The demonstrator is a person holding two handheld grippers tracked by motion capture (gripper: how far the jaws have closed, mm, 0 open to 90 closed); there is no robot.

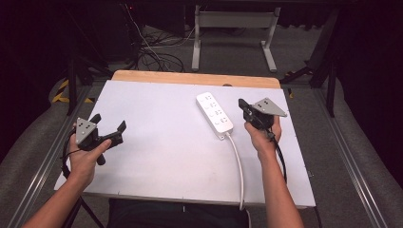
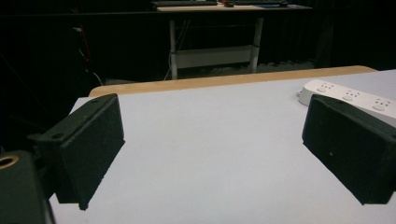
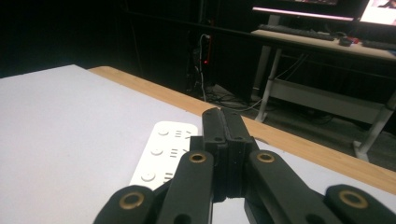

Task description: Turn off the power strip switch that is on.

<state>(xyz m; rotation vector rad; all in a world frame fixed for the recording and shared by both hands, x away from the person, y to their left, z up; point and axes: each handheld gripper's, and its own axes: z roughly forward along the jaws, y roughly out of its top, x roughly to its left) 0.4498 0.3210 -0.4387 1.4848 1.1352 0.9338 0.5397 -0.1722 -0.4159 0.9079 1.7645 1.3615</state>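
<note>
Two grippers are hovering over the white surface [image 1: 157, 156], and nothing is being held by either of them, so the work with the power strip [image 1: 215, 112] is looking barely begun, as far as I can judge. The strip is lying flat on the right half of the surface, sockets facing up, with its white cable [image 1: 239, 166] running from its near end toward the person's edge and over it. No plug is sitting in any socket that I can make out, and the strip is lying untouched.

The right gripper [image 1: 244, 107] is sitting just beside the strip's right side, near its cabled end, with its jaws pressed together on nothing; in the right gripper view the two black jaws are meeting flat against each other, and the strip [image 3: 161, 154] is lying below and to their left, close but apart from them. With the jaws shut like that, a press or a nudge seems likelier than a grasp, though that is only my reading.

The left gripper [image 1: 110, 127] is waiting well apart from the strip, over the left half of the surface, with its jaws standing wide apart. In the left gripper view the strip [image 2: 348, 95] is showing beyond the right-hand jaw, far off, with bare surface between the jaws.
</note>
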